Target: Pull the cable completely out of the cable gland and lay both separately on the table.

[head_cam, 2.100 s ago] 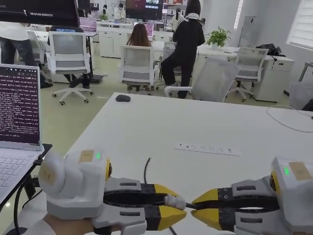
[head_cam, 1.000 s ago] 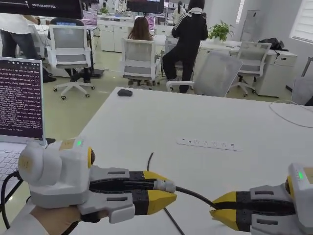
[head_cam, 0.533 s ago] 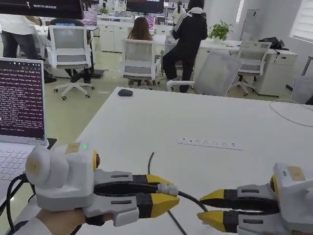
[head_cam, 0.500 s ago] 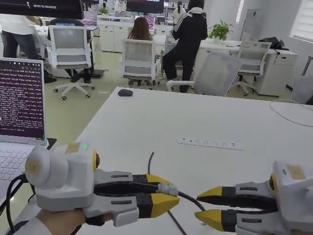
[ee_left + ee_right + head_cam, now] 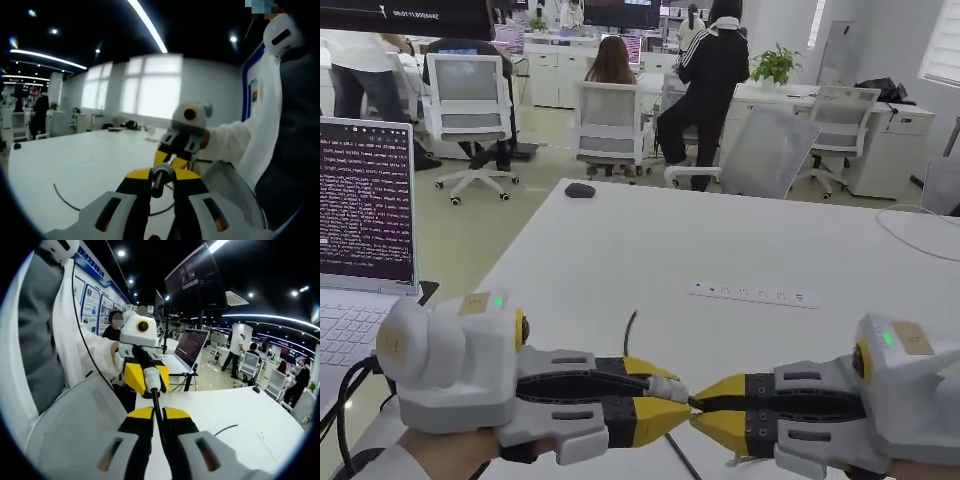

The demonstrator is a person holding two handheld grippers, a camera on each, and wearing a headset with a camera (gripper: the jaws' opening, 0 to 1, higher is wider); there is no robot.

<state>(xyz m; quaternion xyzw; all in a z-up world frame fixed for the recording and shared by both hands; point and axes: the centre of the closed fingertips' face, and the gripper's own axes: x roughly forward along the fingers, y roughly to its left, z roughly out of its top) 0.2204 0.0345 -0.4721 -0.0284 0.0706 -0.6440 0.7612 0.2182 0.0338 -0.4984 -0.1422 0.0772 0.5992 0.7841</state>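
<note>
Low in the centre of the head view, the left claw was clenched on the cable gland above the white worktop. Tip to tip with it, the right claw gripped the black cable just beside the gland; slack cable trailed across the worktop.

Left claw held level and pointing right, pinched tight on the cable gland, right claw level and pointing left, pinched tight on the cable, tips nose to nose, left hand gripping underneath
</note>
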